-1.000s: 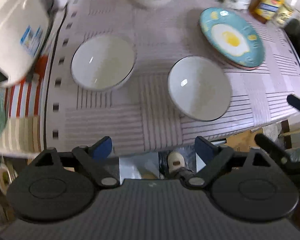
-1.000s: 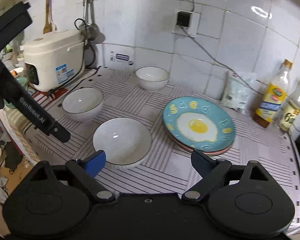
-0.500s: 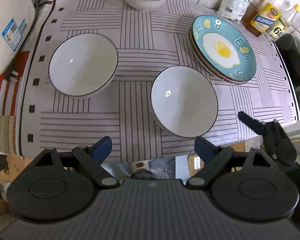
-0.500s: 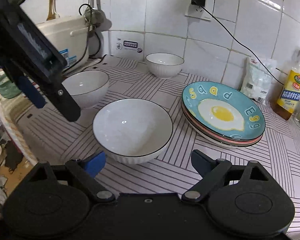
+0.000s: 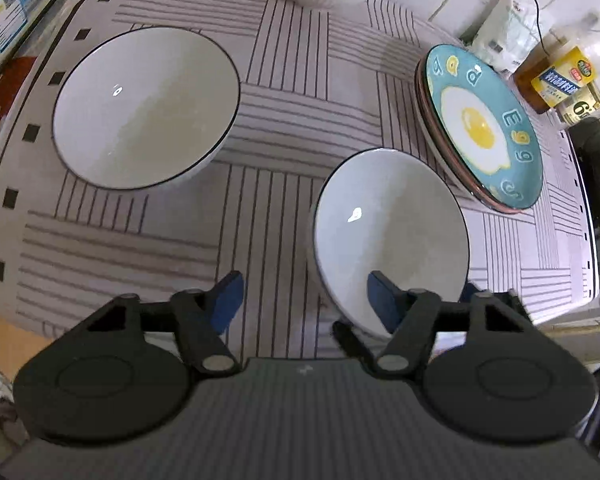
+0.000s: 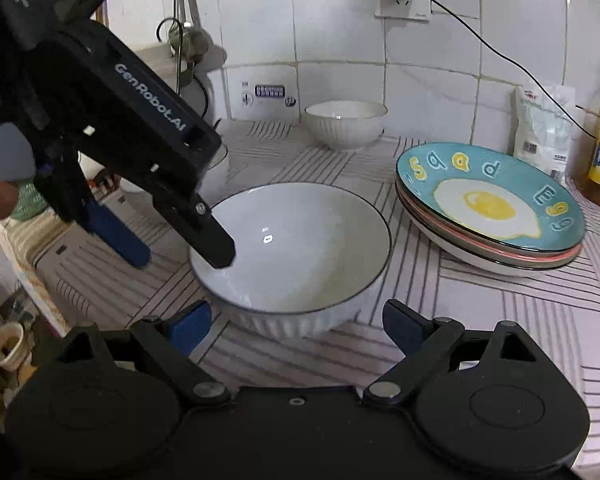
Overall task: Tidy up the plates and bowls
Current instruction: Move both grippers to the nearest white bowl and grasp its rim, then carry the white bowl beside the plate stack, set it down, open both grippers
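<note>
The left gripper (image 5: 302,298), jaws spread, straddles the near-left rim of the near bowl (image 5: 390,236) on the counter (image 5: 284,92), beside the plate stack (image 6: 490,208), while the right gripper (image 6: 296,322) waits spread; next, pinch the rim and lift.

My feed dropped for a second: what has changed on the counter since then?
Both grippers closed in on the near white bowl. The left gripper now straddles its rim, still open; the right gripper is open before it. Bowls and the egg-print plate stack haven't moved.
</note>
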Tool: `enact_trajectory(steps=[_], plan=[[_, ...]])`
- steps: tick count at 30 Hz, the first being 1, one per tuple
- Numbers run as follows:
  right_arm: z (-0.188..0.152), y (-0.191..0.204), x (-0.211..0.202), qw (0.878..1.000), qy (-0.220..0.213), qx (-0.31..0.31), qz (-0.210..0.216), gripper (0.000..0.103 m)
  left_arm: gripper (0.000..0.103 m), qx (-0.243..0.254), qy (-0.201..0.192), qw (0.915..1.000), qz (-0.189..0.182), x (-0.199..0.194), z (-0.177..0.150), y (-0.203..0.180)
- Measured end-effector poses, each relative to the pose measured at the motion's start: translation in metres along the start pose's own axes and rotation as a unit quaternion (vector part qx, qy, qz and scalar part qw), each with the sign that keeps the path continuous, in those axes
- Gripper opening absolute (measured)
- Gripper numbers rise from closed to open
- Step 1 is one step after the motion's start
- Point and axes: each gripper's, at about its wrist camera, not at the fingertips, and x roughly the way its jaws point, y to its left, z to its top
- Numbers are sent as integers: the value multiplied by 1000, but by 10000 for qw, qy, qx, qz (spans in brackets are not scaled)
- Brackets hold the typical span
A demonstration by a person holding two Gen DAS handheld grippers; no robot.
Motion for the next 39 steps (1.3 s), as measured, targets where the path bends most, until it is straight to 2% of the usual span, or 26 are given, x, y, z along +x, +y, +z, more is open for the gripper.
enact_trajectory(steps=[1, 2, 3, 5, 8, 17, 28, 34, 39], plan=[[-2, -1, 4, 9999, -4, 63, 78, 95, 53, -16, 10, 10000, -15, 3, 0, -1], [-3, -3, 8, 9999, -14, 125, 98, 95, 44, -32, 35, 10000, -47, 5, 1, -1], [-3, -2, 10, 9999, -13, 119, 109, 95, 29, -28, 54, 9999, -117, 7, 1, -1], [-2, 0, 12, 9999, -28, 3, 109, 95, 17, 22, 89, 9997, -237, 9, 2, -4], [3, 5, 12, 9998, -6, -173, 110, 94, 16, 46, 48, 9997, -227, 7, 2, -5], [12, 3, 11, 9998, -15, -166, 143, 93, 16, 284, 6, 9996, -85, -3, 12, -10], [49, -9, 32, 9986, -479, -168, 172, 93, 16, 602, -235, 9978, 169, -12, 64, -22], [64, -10, 56, 9987, -416, -192, 206, 93, 16, 559, -220, 9975, 363, -3, 86, -13], [73, -7, 72, 9992, -378, -95, 61, 93, 16, 452, -213, 9980, 395, 11, 102, -6]])
